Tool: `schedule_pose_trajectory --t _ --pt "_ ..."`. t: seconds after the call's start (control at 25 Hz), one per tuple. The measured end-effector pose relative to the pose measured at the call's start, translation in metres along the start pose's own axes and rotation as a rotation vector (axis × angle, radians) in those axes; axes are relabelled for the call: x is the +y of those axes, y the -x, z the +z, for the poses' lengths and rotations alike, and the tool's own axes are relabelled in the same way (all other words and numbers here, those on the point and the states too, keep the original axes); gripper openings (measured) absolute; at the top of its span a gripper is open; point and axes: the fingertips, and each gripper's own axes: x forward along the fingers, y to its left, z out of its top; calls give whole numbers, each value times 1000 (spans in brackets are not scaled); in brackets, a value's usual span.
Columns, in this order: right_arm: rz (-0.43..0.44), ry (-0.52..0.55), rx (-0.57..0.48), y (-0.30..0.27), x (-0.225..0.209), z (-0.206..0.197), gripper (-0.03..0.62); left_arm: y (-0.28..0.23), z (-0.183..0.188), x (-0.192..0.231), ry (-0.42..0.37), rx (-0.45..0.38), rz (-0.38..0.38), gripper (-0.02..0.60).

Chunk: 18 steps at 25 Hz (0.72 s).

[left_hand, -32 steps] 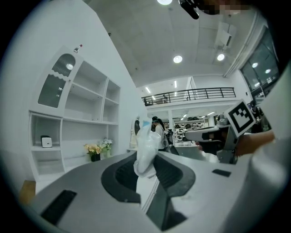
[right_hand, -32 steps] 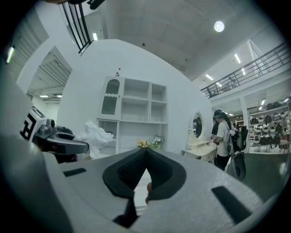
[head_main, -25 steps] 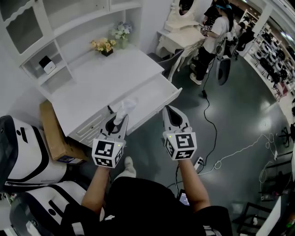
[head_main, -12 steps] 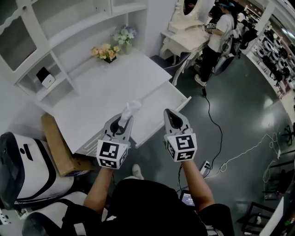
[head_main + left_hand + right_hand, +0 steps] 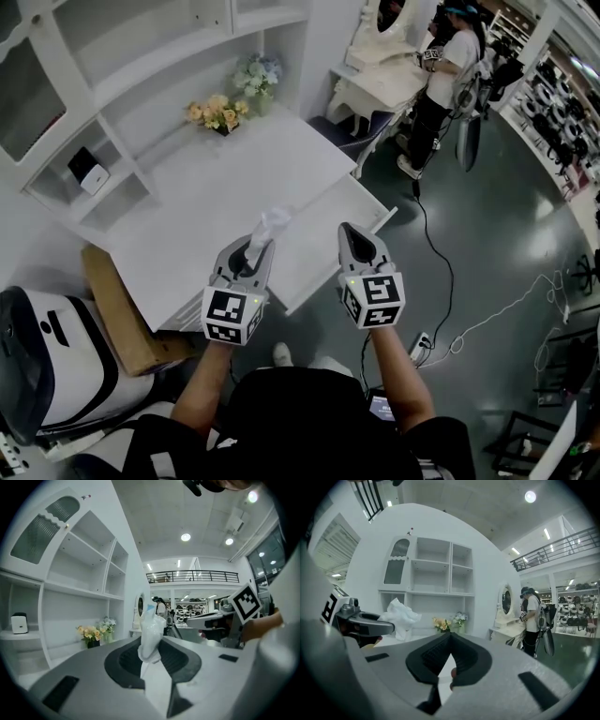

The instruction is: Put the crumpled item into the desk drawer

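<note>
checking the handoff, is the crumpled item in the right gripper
No, the crumpled item is pinched in the left gripper; the right gripper is shut and empty.

Crumpled item (image 5: pixel 150 632) looks thin, glossy plastic; desk (image 5: pixel 234 187) smooth, matt.

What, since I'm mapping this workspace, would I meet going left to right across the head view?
Cardboard box → left gripper holding the crumpled item → right gripper → standing person.

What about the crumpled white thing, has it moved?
Yes. The crumpled item, clamped in the left gripper, went forward, farther over the open drawer.
</note>
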Motion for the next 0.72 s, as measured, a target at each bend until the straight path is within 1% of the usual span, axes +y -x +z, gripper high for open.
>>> schedule_pose_trajectory --t 0.16,0.36,0.72 --pt "-13 -1 3 -11 -7 -3 -6 -12 -5 3 7 5 -9 75" --pt "-35 -15 5 -17 -27 -5 -6 -35 -12 1 21 40 -24 75" --pt "-20 -29 8 -51 -76 -8 -6 -89 -1 -10 22 37 -37 75"
